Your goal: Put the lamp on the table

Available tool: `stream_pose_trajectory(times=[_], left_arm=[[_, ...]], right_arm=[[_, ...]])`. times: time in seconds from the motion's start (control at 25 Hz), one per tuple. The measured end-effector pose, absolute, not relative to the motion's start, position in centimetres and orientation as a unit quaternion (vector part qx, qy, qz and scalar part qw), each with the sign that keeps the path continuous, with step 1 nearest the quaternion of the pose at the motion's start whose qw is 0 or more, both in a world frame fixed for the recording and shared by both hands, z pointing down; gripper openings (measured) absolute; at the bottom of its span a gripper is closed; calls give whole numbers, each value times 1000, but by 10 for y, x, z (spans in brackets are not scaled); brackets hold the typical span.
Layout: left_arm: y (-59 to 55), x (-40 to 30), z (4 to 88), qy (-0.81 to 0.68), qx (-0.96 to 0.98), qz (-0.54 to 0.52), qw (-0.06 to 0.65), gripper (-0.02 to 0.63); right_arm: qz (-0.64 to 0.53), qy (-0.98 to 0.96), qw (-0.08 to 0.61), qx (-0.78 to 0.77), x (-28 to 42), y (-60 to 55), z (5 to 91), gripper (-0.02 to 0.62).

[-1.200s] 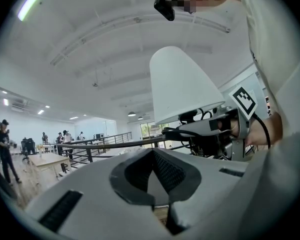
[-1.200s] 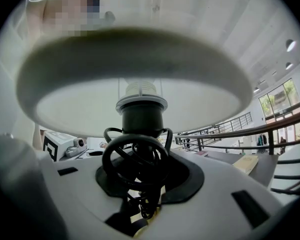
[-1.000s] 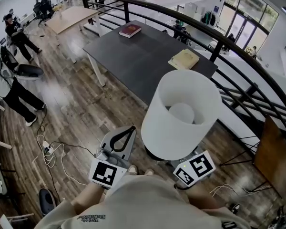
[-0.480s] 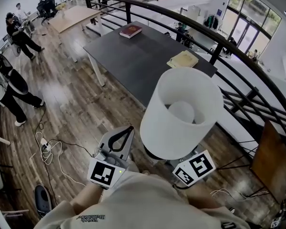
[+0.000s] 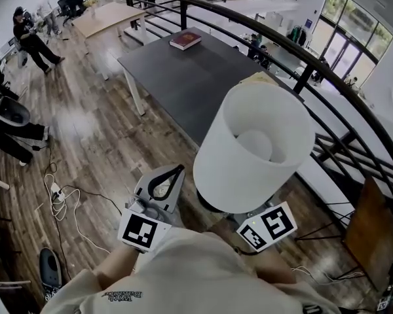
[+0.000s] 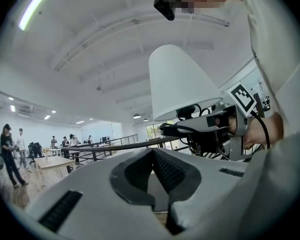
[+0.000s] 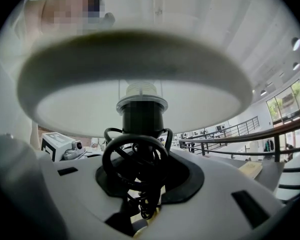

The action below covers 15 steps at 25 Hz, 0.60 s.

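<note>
- Right claw (image 7: pixel 140 196): clenched on the lamp (image 5: pixel 252 152). We only get this from the right gripper view, where the black stem and a coiled black cord (image 7: pixel 135 159) sit between the jaws, just under the shade.
- Head view hides that grip. The white shade covers the jaws, and only the right claw's marker cube (image 5: pixel 268 226) pokes out below it.
- Left claw (image 6: pixel 152 154): clenched with nothing in it. The left gripper view shows the pads meeting at the tips, with a bare gap behind them.
- Head view has the left claw beside the lamp, to its left and apart from it.
- Lamp is upright and carried in the air over the wood floor (image 5: pixel 98 142), close in front of the person. It is not on the desk (image 5: pixel 183 77).
- Head view looks down into the open top of the shade. The right gripper view looks up into its underside and shows the socket.
- Left gripper view gives the lamp side-on, with the right claw under the shade.
- Dark desk lies ahead beside a black railing (image 5: pixel 340 90), with a red book (image 5: pixel 185 40) at its far end.
- A tan book (image 7: pixel 251 169) lies on the desk's edge.
- Only the head view shows a white cable (image 5: pixel 59 201) on the floor at left and people (image 5: pixel 29 41) far back.
</note>
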<state>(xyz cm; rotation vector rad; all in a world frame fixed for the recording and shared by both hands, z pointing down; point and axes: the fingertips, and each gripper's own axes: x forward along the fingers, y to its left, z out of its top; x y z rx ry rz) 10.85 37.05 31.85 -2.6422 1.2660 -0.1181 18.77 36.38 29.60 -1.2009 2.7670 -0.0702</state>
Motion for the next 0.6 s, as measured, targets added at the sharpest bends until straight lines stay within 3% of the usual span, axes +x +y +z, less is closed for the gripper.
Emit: stream_pose_trajectory(times=[0.6], left_arm=[[263, 55, 339, 421, -902, -35, 87, 5]], right_arm=[[-19, 912, 44, -407, 131, 246, 320, 117]])
